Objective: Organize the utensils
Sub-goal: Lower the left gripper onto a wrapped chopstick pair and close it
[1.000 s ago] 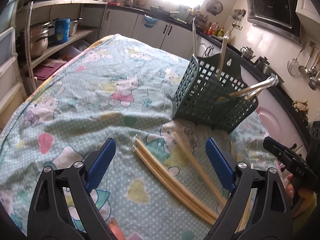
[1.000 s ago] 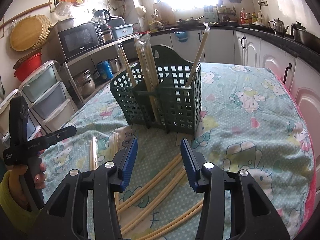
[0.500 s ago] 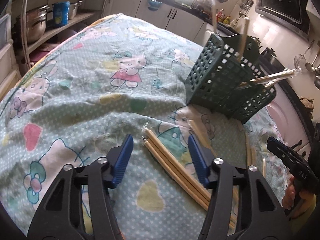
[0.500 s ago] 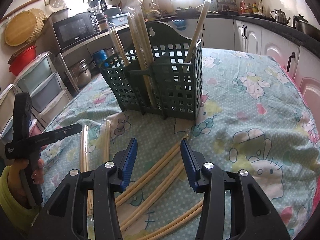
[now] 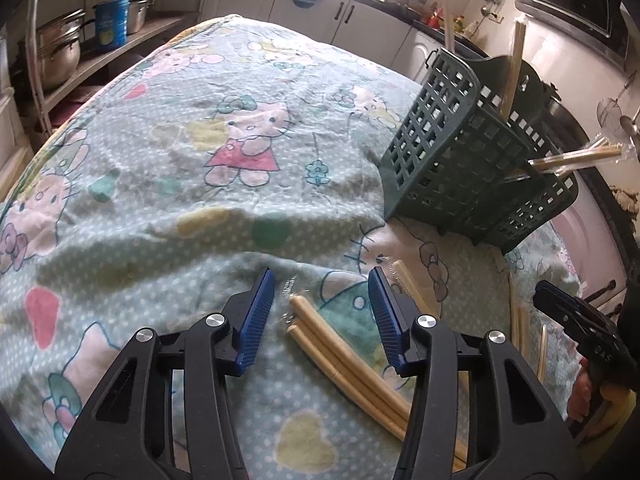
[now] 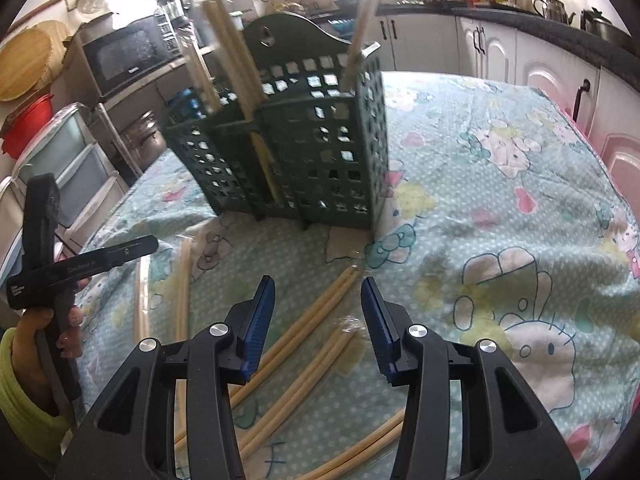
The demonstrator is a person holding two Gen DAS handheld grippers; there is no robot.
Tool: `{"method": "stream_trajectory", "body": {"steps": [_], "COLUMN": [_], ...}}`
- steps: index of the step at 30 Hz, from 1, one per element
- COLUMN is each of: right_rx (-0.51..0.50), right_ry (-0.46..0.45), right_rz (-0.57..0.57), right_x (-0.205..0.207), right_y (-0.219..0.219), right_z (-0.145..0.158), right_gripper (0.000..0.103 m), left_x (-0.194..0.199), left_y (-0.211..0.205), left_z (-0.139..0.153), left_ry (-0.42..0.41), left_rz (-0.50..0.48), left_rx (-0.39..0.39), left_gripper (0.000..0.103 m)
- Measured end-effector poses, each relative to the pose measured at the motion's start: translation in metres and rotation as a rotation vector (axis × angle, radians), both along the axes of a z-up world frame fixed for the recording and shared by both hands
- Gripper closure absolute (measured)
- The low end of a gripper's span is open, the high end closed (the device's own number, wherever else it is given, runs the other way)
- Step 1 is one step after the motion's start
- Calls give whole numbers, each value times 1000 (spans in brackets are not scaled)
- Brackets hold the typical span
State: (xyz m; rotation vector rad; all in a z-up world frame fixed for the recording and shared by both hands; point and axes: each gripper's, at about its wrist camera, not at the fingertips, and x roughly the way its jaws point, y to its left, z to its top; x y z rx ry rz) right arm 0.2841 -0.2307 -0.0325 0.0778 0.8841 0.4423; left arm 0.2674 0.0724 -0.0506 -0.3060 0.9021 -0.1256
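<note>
Both grippers hang open and empty over the cartoon-print cloth, on the near side of the green slotted caddy. The left gripper has the wrapped chopstick bundle lying between its jaws, its tips pointing toward the caddy and its length running back under the right-hand finger, so I'd judge the left hand nearer. The right gripper straddles another loose pair; only the right wrist view shows the caddy's divider and the sticks already standing inside.

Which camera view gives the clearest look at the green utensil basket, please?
The right wrist view: the green utensil basket stands central and upright, showing its compartments and chopsticks. The left wrist view shows it off to the right, distorted near the frame edge.
</note>
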Motion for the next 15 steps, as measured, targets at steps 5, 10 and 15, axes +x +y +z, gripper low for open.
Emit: {"method": "stream_trajectory", "body": {"steps": [5,10,15], "right_rx": [7,25,7], "right_ry": [56,91,72], "right_rz": [-16,-33,-33], "right_x": [14,24,28], "right_y": [-2,2,11], "right_z": [-11,-21,-21], "right_gripper": [60,59,62], "left_x": [5,11,16], "left_y": [-5,-1,-3], "left_z": [0,0,1], "left_ry": [4,12,21], "left_rz": [-10,-14,-35], "left_rx": [17,-4,-20], "left_gripper": [74,84,89]}}
